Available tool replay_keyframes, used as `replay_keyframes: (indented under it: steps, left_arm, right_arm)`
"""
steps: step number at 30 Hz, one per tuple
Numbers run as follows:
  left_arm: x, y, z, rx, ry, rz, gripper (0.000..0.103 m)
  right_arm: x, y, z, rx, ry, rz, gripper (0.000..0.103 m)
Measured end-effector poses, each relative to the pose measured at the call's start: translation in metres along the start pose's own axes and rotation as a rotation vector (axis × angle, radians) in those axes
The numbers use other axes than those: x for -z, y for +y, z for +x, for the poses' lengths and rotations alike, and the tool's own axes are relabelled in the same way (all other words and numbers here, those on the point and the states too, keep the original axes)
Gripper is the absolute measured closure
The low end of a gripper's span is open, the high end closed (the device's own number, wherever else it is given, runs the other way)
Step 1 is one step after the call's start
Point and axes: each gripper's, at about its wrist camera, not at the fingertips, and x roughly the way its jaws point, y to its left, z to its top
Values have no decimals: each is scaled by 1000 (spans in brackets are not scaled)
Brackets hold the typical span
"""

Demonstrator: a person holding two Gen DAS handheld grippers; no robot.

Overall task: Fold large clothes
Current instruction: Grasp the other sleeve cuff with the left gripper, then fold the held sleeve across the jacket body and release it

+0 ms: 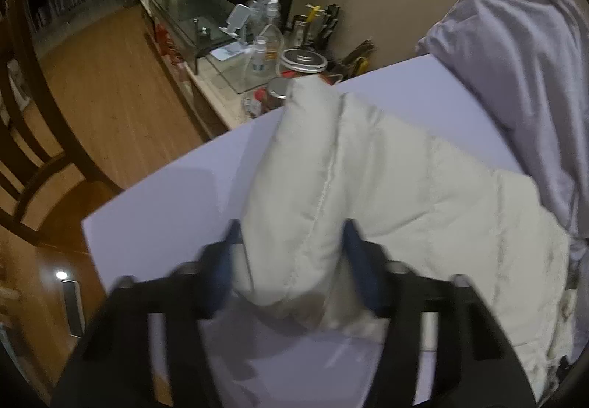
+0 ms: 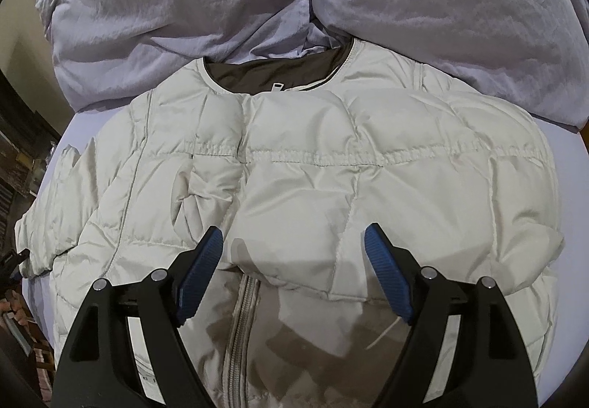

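Observation:
A white quilted puffer jacket [image 2: 331,180] lies face up on the pale lilac bed sheet [image 1: 165,209], collar toward the pillows, zipper [image 2: 243,319] partly open near the hem. In the left wrist view its sleeve [image 1: 305,194] lies between the blue pads of my left gripper [image 1: 291,235]; the jaws stand wide around the sleeve end and do not visibly pinch it. My right gripper [image 2: 294,235] is open and empty, hovering just above the jacket's lower front, pads apart on either side of a puffed panel.
Lilac pillows [image 2: 257,3] are heaped at the head of the bed, touching the collar. A cluttered side counter [image 1: 265,51] with bottles and a glass tank stands beyond the bed's corner. A dark wooden chair [image 1: 33,135] stands on the wood floor at left.

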Motion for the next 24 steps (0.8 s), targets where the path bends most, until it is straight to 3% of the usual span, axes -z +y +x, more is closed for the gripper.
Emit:
replay_keyframes:
  steps: [1, 4, 11, 18, 24]
  left_arm:
    - [0, -2, 0, 21, 5, -10, 73]
    - [0, -11, -6, 8, -8, 4, 83]
    - [-6, -38, -38, 33, -74, 40, 87]
    - [-15, -97, -94, 196, -167, 100, 88]
    - [-9, -176, -137, 358, -195, 215, 88]
  right_arm:
    - [1, 0, -1, 0, -1, 0, 22]
    - [3, -5, -5, -3, -6, 2, 22]
    - [7, -20, -16, -2, -23, 19, 22]
    - [18, -42, -32, 8, -44, 41, 22]
    - [28, -71, -47, 25, -64, 87, 22]
